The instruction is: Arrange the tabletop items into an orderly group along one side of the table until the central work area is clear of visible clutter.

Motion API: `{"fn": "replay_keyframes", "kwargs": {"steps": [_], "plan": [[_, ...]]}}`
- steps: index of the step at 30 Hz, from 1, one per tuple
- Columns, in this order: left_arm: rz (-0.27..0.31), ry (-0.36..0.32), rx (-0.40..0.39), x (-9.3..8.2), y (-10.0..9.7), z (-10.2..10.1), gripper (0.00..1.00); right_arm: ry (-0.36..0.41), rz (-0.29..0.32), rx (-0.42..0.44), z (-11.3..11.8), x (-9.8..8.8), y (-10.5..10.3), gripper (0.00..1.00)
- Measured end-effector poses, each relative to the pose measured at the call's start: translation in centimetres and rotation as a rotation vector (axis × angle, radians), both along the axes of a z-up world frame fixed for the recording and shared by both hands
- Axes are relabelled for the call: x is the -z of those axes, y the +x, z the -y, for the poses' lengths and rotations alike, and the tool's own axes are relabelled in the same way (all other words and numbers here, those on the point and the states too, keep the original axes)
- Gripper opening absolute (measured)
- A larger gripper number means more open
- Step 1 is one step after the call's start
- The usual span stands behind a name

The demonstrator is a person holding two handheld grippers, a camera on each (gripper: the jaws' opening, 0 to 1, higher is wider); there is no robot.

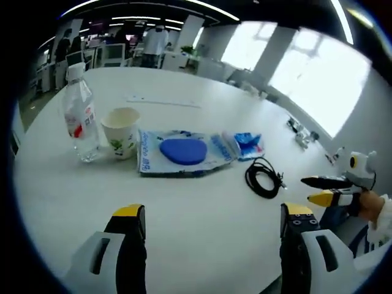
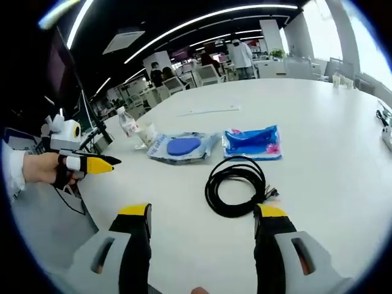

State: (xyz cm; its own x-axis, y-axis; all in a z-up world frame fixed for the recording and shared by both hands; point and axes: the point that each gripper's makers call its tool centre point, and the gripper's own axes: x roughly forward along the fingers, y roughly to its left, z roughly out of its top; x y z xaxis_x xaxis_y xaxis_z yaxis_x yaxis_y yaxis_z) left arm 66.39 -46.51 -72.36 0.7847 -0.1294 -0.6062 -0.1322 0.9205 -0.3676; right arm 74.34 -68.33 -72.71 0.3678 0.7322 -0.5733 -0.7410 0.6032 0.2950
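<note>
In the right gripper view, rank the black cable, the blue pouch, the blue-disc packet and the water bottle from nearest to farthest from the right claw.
1. Black cable: coiled just ahead of the right claw.
2. Blue pouch: beyond the cable, slightly right.
3. Blue-disc packet: beyond, to the left; close to the pouch's rank.
4. Water bottle: farthest, far left.

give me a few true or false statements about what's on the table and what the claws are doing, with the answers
1. The water bottle stands upright beside the paper cup. True.
2. The black cable is stretched out straight across the table. False: it lies coiled in a loop.
3. The right claw is shut on the cable. False: its jaws stand open, holding nothing, with the coil just ahead.
4. A blue oval item sits inside the clear packet. True.
5. The left claw holds the cup. False: it is open and empty, short of the items.
</note>
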Motion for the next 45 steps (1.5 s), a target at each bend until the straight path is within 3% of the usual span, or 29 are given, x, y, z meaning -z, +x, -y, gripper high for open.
{"fn": "replay_keyframes", "kwargs": {"steps": [2, 5, 19, 28, 34, 39, 42, 45], "plan": [[0.0, 0.003, 0.014, -0.1, -0.5, -0.6, 0.88, 0.003, -0.001, 0.019, 0.1, -0.3, -0.1, 0.66], [-0.008, 0.065, 0.068, -0.3, -1.9, -1.9, 0.88, -0.001, 0.002, 0.037, 0.0, -0.3, -0.5, 0.66], [-0.023, 0.084, 0.06, 0.0, -7.9, -7.6, 0.87, -0.043, 0.011, 0.06, -0.8, -0.2, -2.4, 0.67], [-0.005, 0.16, 0.103, -1.6, -10.4, -10.2, 0.88, -0.048, 0.054, 0.052, -1.0, -1.5, -3.6, 0.7], [0.005, 0.161, 0.1, -2.8, -11.3, -10.8, 0.89, -0.069, 0.071, 0.05, -0.2, -2.0, -4.6, 0.73], [-0.051, 0.213, 0.162, -2.6, -12.8, -11.1, 0.88, -0.066, 0.063, 0.089, 0.5, -2.6, -5.2, 0.74], [-0.042, 0.26, 0.179, -2.6, -12.8, -11.3, 0.87, -0.093, -0.003, 0.132, 1.1, -2.3, -6.1, 0.75], [-0.021, 0.192, 0.147, -3.0, -12.4, -10.8, 0.89, -0.069, 0.016, 0.137, 1.0, -2.6, -5.8, 0.76]]}}
